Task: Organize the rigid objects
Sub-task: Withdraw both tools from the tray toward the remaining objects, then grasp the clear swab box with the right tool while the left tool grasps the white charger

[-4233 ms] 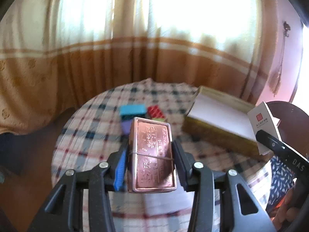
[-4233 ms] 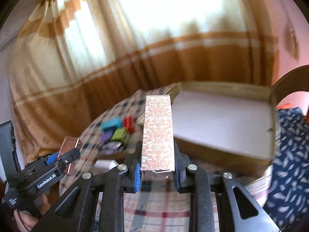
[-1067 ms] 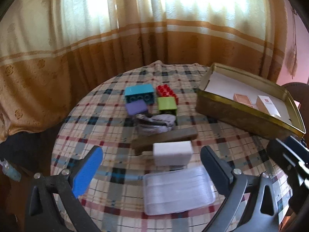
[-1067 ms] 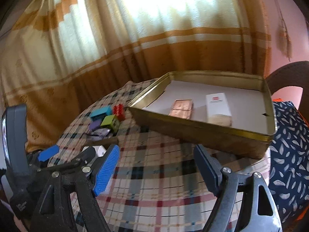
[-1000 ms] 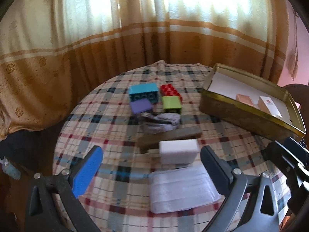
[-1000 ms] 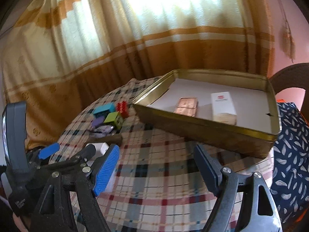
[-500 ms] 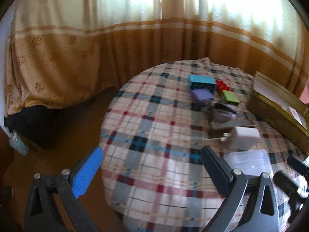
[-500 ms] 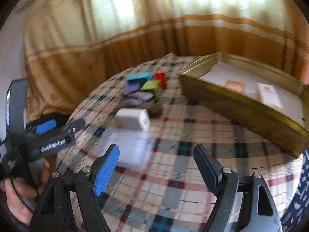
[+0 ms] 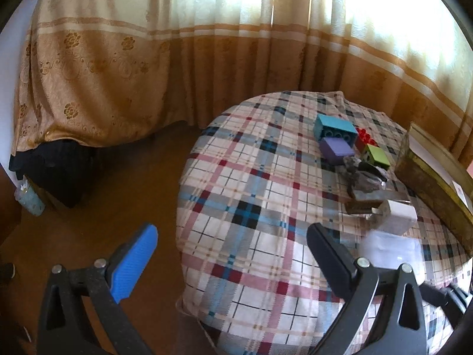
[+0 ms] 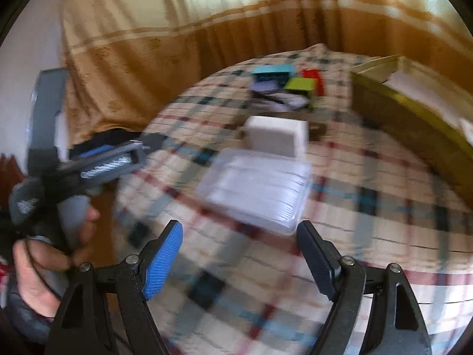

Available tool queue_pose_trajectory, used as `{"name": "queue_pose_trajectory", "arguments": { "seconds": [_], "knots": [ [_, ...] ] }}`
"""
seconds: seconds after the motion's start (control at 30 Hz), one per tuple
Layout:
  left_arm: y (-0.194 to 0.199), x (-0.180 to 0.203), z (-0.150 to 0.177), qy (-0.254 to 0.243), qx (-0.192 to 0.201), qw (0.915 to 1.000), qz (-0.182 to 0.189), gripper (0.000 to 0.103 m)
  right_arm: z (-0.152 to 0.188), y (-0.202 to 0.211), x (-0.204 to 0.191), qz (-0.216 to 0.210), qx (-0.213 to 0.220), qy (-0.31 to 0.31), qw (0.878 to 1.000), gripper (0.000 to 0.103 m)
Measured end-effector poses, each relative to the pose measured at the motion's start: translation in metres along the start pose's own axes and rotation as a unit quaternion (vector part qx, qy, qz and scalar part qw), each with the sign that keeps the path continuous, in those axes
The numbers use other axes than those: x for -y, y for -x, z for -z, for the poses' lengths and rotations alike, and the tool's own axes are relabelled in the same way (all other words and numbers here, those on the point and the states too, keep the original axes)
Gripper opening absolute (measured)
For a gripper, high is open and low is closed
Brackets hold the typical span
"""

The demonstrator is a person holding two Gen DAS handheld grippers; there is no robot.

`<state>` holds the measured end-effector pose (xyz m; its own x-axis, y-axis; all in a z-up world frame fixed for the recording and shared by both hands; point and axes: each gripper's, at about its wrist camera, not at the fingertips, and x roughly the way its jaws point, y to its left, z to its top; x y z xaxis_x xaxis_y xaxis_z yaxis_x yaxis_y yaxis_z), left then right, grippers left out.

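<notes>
Hovering empty and spread wide, the right gripper [image 10: 239, 257] faces the clear plastic case [image 10: 257, 186] lying flat just ahead of its fingertips, long axis crosswise; the left gripper [image 9: 233, 254], also spread and empty, has it off beyond its right finger.

- Worktop [image 9: 254, 207]: checked woven cloth, matt.
- Tin [image 9: 428, 177]: dull gold metal, white paper lining.
- Case [image 10: 257, 186]: clear ribbed plastic, glossy.
- Bricks [image 9: 335, 128]: smooth matt plastic.
- Curtain [image 9: 118, 59]: patterned fabric.
</notes>
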<state>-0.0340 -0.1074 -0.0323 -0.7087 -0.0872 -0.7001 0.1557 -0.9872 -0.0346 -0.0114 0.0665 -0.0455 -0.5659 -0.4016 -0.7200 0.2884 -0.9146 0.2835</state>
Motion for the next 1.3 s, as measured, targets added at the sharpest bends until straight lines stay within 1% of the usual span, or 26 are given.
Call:
{"name": "queue_pose_trajectory", "arguments": {
  "seconds": [0.03, 0.1, 0.13, 0.17, 0.27, 0.37, 0.43, 0.5, 0.57, 0.63, 0.73, 0.8, 0.87, 0.9, 0.93, 1.0, 1.1, 1.2, 1.3],
  "knots": [
    [0.001, -0.001, 0.000, 0.000, 0.001, 1.0000, -0.001, 0.102, -0.001, -0.001, -0.001, -0.042, -0.004, -0.007, 0.999, 0.082],
    [0.002, -0.004, -0.002, 0.000, 0.005, 1.0000, -0.005, 0.102, -0.004, -0.003, -0.002, -0.099, -0.010, -0.027, 0.995, 0.082],
    [0.003, -0.006, -0.002, 0.002, 0.007, 1.0000, -0.006, 0.102, -0.006, -0.003, -0.002, -0.114, -0.011, -0.032, 0.993, 0.082],
    [0.003, -0.008, -0.003, 0.004, 0.008, 0.9999, -0.007, 0.102, -0.008, -0.002, -0.001, -0.118, -0.009, -0.033, 0.992, 0.082],
    [0.003, -0.016, -0.005, 0.014, 0.008, 0.9998, -0.010, 0.102, -0.016, 0.007, 0.004, -0.061, 0.017, -0.016, 0.998, 0.082],
    [0.001, -0.019, -0.005, 0.022, 0.005, 0.9997, -0.011, 0.102, -0.023, 0.012, 0.011, -0.022, 0.033, -0.004, 0.999, 0.082],
    [0.001, -0.020, -0.004, 0.026, 0.002, 0.9996, -0.008, 0.102, -0.030, 0.007, 0.008, -0.004, 0.035, 0.025, 0.999, 0.082],
    [0.002, -0.019, -0.004, 0.022, 0.003, 0.9997, -0.009, 0.102, -0.034, 0.000, 0.008, 0.000, 0.021, 0.048, 0.999, 0.082],
    [0.004, -0.018, -0.005, 0.018, 0.007, 0.9997, -0.012, 0.102, -0.039, -0.017, 0.002, -0.003, -0.009, 0.063, 0.998, 0.082],
    [0.005, -0.020, -0.006, 0.017, 0.010, 0.9997, -0.014, 0.102, -0.042, -0.028, -0.003, -0.012, -0.022, 0.072, 0.997, 0.082],
    [0.004, -0.022, -0.006, 0.021, 0.007, 0.9996, -0.015, 0.102, -0.045, -0.043, -0.009, 0.003, -0.038, 0.079, 0.996, 0.082],
    [0.003, -0.023, -0.006, 0.022, 0.005, 0.9996, -0.015, 0.102, -0.044, -0.045, -0.012, -0.001, -0.042, 0.085, 0.995, 0.082],
    [0.003, -0.022, -0.006, 0.021, 0.004, 0.9997, -0.013, 0.102, -0.042, -0.046, -0.015, 0.008, -0.044, 0.098, 0.994, 0.080],
    [0.003, -0.020, -0.006, 0.019, 0.004, 0.9997, -0.013, 0.102, -0.041, -0.046, -0.017, 0.014, -0.045, 0.105, 0.993, 0.075],
    [0.003, -0.019, -0.006, 0.018, 0.004, 0.9998, -0.013, 0.102, -0.039, -0.046, -0.019, 0.032, -0.046, 0.119, 0.991, 0.067],
    [0.004, -0.016, -0.005, 0.014, 0.004, 0.9998, -0.011, 0.102, -0.037, -0.045, -0.020, 0.054, -0.047, 0.134, 0.988, 0.061],
    [0.004, -0.013, -0.004, 0.011, 0.002, 0.9999, -0.009, 0.102, -0.035, -0.038, -0.013, 0.045, -0.041, 0.116, 0.991, 0.058],
    [0.006, -0.009, -0.003, 0.008, 0.002, 1.0000, -0.001, 0.102, -0.032, -0.030, -0.004, 0.030, -0.034, 0.084, 0.995, 0.057],
    [0.010, -0.001, -0.003, -0.002, 0.008, 0.9999, 0.007, 0.102, -0.025, -0.013, 0.016, -0.010, -0.021, 0.022, 0.999, 0.057]
  ]
}}
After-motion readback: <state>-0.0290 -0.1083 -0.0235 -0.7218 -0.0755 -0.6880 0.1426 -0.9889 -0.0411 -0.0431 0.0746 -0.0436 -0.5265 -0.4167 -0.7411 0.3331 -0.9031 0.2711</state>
